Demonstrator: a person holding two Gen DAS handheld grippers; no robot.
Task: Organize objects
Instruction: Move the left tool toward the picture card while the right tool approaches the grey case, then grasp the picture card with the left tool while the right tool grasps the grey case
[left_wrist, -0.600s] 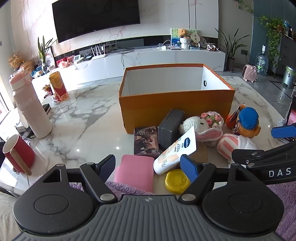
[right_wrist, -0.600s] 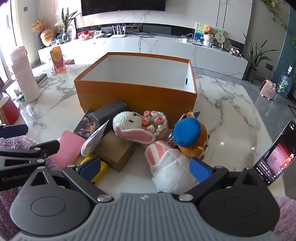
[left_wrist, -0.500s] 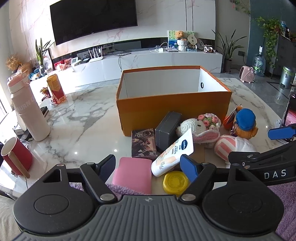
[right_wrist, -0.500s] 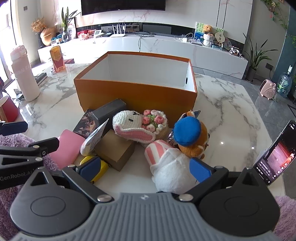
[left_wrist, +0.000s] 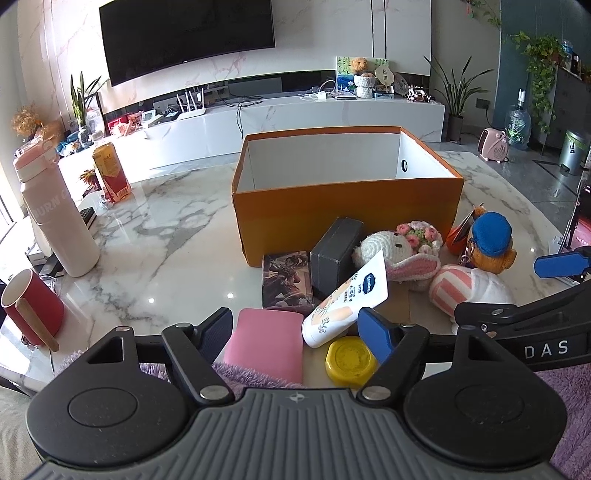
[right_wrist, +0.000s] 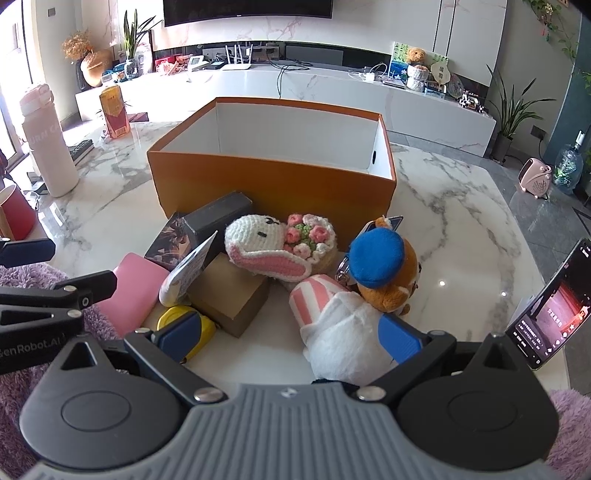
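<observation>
Marble table (left_wrist: 166, 236), orange cardboard box (left_wrist: 347, 225) at its middle, white inside, nothing seen in it from either view.

Objects crowd the box's near wall. From left: pink flat case (left_wrist: 264, 343); dark illustrated card box (left_wrist: 286, 278); grey box (left_wrist: 334, 258) leaning on the orange wall; white lotion tube (left_wrist: 347, 304) marked "Vaseline" on a blue oval, tilted, cap end down by a yellow round tin (left_wrist: 349, 360). Right of these: crocheted white bunny (right_wrist: 266, 242) with a pink-flower bouquet, lying on a brown carton (right_wrist: 232, 295); pink-striped white plush (right_wrist: 332, 317); orange plush in a blue cap (right_wrist: 380, 269).

Left gripper (left_wrist: 299, 332): fingers spread wide, pink case and tube's cap end between them, pads touching neither.
Right gripper (right_wrist: 290, 338): fingers spread wide, white plush just inside the right pad, contact unclear.

Right gripper's arm reads "DAS"; left one's reads "enRobot.AI".

Far left: white bottle (left_wrist: 55, 221), lettering "URN" partly readable; red mug (left_wrist: 31, 308). Far right: phone (right_wrist: 550, 310), screen lit, text unreadable.
</observation>
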